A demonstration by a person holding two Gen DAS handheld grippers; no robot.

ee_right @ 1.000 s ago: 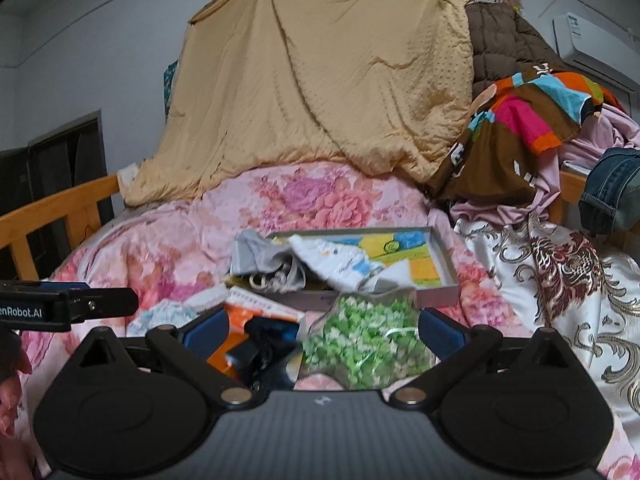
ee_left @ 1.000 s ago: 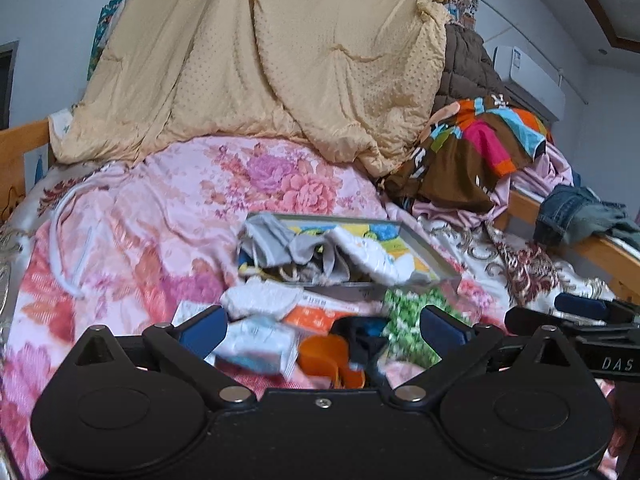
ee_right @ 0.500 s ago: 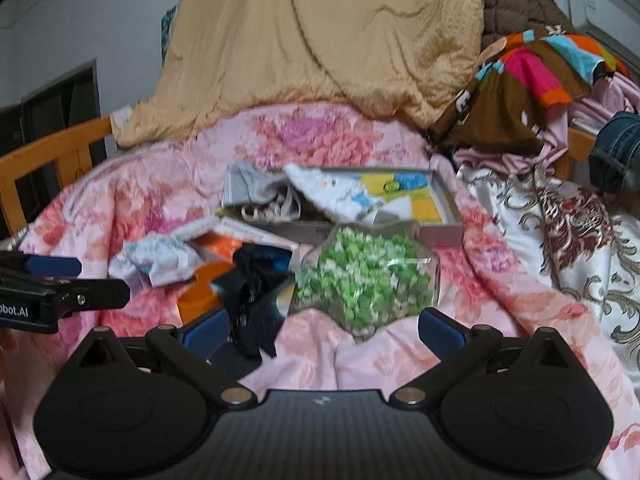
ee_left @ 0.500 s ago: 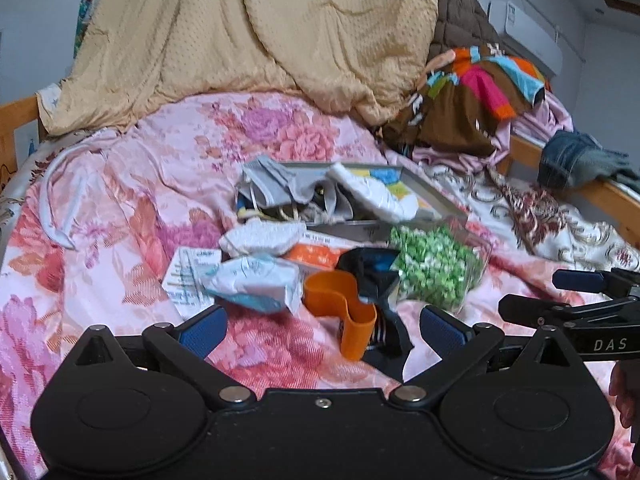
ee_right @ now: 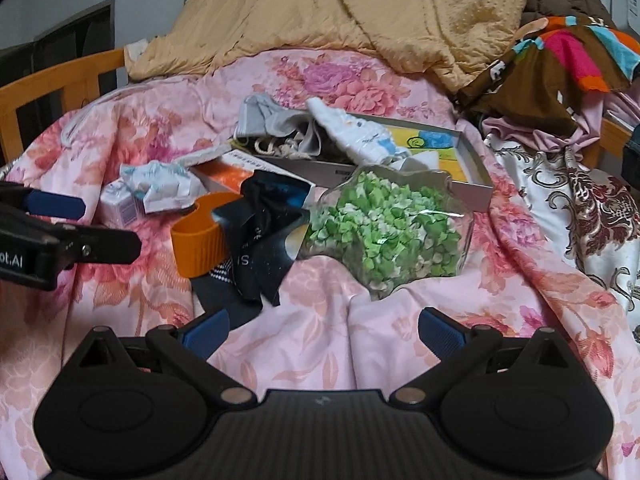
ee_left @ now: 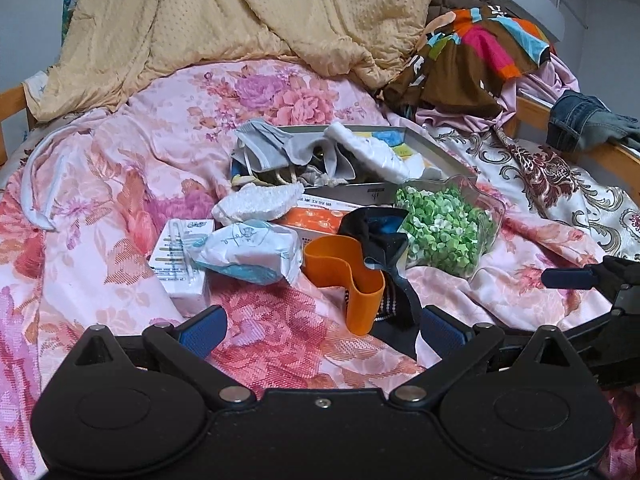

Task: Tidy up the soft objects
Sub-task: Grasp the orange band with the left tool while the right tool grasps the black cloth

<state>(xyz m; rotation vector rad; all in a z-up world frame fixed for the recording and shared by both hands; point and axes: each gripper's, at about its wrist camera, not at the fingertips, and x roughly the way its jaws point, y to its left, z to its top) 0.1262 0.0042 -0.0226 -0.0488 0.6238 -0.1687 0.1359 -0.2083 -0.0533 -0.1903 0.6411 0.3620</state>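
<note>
A shallow grey box (ee_left: 436, 152) (ee_right: 472, 148) lies on the pink floral bedspread with grey cloth (ee_left: 272, 148) (ee_right: 272, 120) and a white packet (ee_left: 376, 152) draped in it. In front of it lie a white knitted sock (ee_left: 256, 204), a crumpled white-and-blue pack (ee_left: 252, 252) (ee_right: 160, 188), a bent orange band (ee_left: 344, 272) (ee_right: 200, 236), black fabric (ee_left: 380, 240) (ee_right: 264, 228) and a clear bag of green pieces (ee_left: 444, 232) (ee_right: 384, 232). My left gripper (ee_left: 320, 328) is open and empty just short of the orange band. My right gripper (ee_right: 320, 330) is open and empty, just short of the green bag.
A small white carton (ee_left: 180, 264) and an orange-white box (ee_left: 320, 220) sit among the pile. A tan quilt (ee_left: 240, 20) hangs behind. Colourful clothes (ee_left: 480, 60) and jeans (ee_left: 580, 120) pile at the right by the wooden bed rail (ee_right: 60, 76).
Both grippers have tilted down and come closer to the pile, so the objects show higher and larger. Nothing was taken hold of.
</note>
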